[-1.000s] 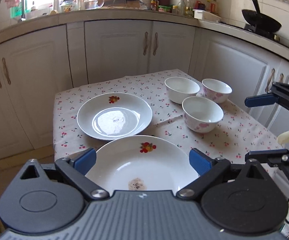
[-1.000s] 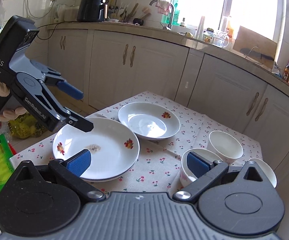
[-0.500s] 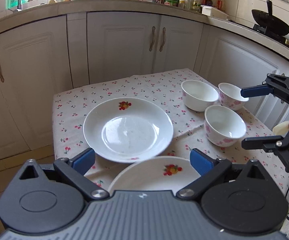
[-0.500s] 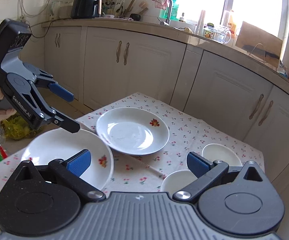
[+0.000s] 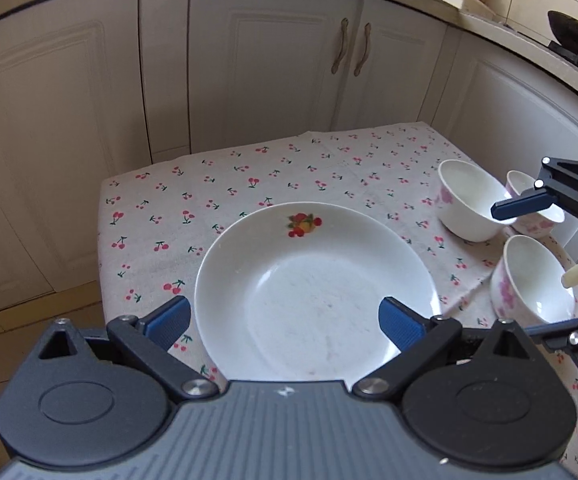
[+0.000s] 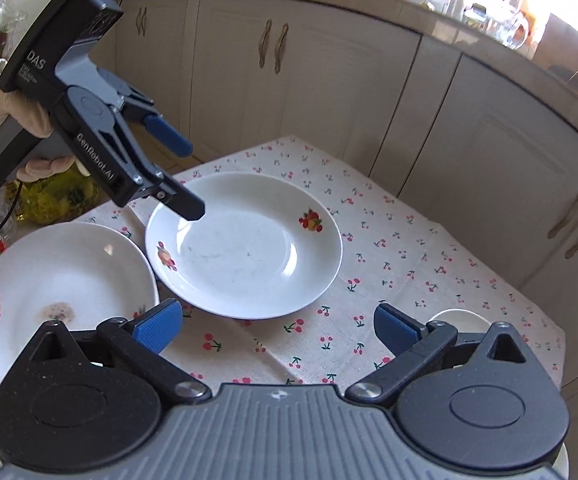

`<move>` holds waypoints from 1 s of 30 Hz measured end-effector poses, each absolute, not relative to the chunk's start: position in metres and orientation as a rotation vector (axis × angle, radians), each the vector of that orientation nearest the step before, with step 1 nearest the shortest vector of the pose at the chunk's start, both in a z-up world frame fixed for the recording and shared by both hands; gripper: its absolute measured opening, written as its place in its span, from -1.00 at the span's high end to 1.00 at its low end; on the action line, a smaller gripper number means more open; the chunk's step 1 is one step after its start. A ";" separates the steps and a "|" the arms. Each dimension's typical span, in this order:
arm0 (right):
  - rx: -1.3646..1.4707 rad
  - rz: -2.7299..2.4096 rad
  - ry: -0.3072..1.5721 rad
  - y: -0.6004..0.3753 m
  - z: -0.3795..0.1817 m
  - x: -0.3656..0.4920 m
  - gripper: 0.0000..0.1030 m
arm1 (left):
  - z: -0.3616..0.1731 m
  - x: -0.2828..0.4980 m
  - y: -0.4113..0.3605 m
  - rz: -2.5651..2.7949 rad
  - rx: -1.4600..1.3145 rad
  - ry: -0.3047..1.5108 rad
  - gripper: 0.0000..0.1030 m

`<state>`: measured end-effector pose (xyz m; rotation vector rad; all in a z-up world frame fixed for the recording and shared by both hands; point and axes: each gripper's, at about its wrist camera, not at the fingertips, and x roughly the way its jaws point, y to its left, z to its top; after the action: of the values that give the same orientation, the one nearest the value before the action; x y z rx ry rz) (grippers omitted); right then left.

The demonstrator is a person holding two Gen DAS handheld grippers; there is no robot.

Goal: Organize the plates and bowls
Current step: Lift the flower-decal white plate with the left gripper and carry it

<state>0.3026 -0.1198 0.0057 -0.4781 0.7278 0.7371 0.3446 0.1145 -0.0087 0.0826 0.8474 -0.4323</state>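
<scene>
A white plate with a fruit print [image 5: 317,292] [image 6: 245,244] lies mid-table. My left gripper [image 5: 285,322] [image 6: 185,176] hovers over its near rim; the jaws are closing, wide apart, and neither pad touches the plate. A second plate with a brown stain [image 6: 57,288] lies nearer, to the left in the right wrist view. Three white bowls with pink flowers [image 5: 469,200] [image 5: 533,204] [image 5: 533,284] stand at the right. My right gripper [image 6: 277,330] [image 5: 537,268] hangs open over the cloth near the closest bowl, with nothing between its fingers. One bowl [image 6: 461,316] peeks from behind its right finger.
A cherry-print cloth [image 5: 249,176] covers the small table. White kitchen cabinets [image 5: 281,72] wrap around behind it. Bare floor [image 5: 29,328] lies beyond the table's left edge. Plastic bags [image 6: 49,200] sit past the stained plate. A gloved hand [image 6: 13,116] holds the left gripper.
Both grippers have moved forward and a little down over the table. The stained plate has slipped out of the left wrist view, and the far plate now fills its middle.
</scene>
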 end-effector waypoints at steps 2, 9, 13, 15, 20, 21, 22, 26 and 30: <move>-0.486 0.760 0.756 -0.117 0.000 0.313 -1.00 | -0.013 0.354 0.114 -0.438 0.093 0.863 -0.92; -0.524 0.838 0.846 -0.108 -0.016 0.340 -1.00 | -0.029 0.385 0.120 -0.447 0.077 0.943 -0.90; -0.532 0.866 0.877 -0.102 -0.026 0.350 -1.00 | -0.036 0.394 0.122 -0.465 0.065 0.975 -0.90; -0.533 0.887 0.887 -0.100 -0.029 0.354 -1.00 | -0.037 0.397 0.122 -0.484 0.050 0.990 -0.90; -0.557 0.926 0.915 -0.094 -0.037 0.359 -1.00 | -0.041 0.403 0.118 -0.509 0.053 1.020 -0.90; -0.562 0.924 0.918 -0.092 -0.039 0.361 -1.00 | -0.043 0.405 0.117 -0.515 0.055 1.026 -0.90; -0.559 0.926 0.925 -0.092 -0.041 0.362 -1.00 | -0.044 0.406 0.117 -0.517 0.055 1.029 -0.90; -0.555 0.938 0.934 -0.089 -0.045 0.363 -0.94 | -0.047 0.409 0.115 -0.538 0.053 1.041 -0.89; -0.558 0.953 0.930 -0.088 -0.046 0.363 -0.93 | -0.047 0.410 0.113 -0.557 0.055 1.039 -0.83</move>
<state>0.3635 -0.0883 -0.0455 -0.5575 0.9302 0.9533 0.4104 0.1130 -0.0474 0.0546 1.0394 -0.5566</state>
